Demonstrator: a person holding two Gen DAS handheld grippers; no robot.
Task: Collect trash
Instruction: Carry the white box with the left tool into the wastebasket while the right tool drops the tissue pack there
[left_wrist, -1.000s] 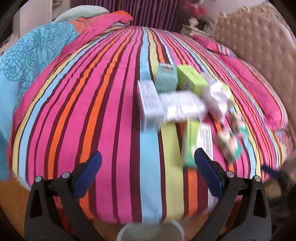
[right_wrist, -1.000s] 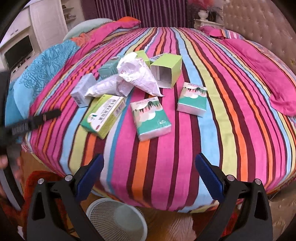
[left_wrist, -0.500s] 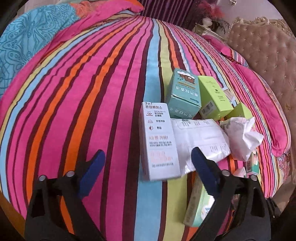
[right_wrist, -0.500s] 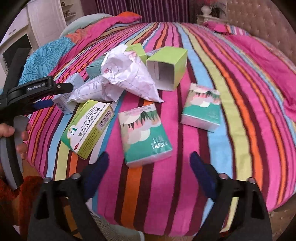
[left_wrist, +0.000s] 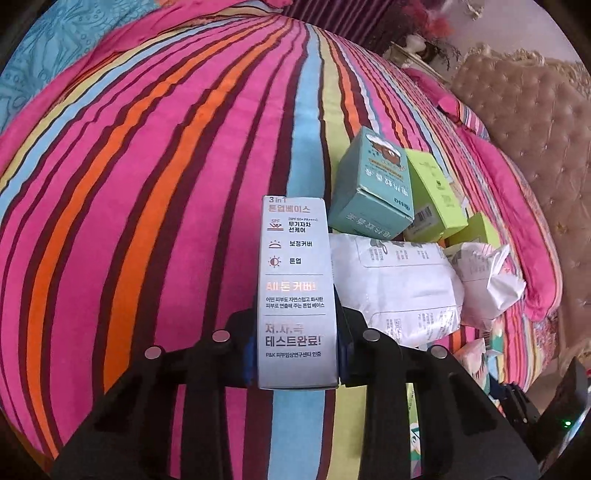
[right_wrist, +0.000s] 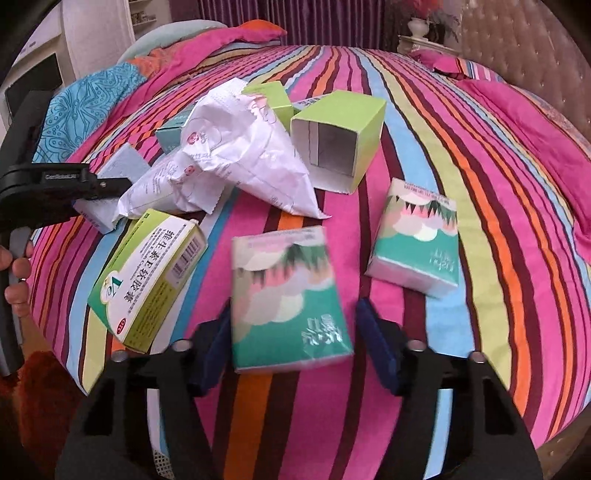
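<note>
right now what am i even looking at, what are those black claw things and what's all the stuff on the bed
Those claws are two handheld grippers; a person carries one in each hand, each with a fisheye camera looking along its fingers. The left gripper is shut on a grey Korean cosmetics box. The right gripper is shut on a green tissue pack. On the striped bedspread lie trash items: a second tissue pack, an open lime box, crumpled white wrappers and a medicine box.

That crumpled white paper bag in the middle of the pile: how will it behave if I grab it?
The white paper bag looks creased and collapsed, so probably floppy and light. It leans against the open green box, so pulling it may nudge that box.
</note>
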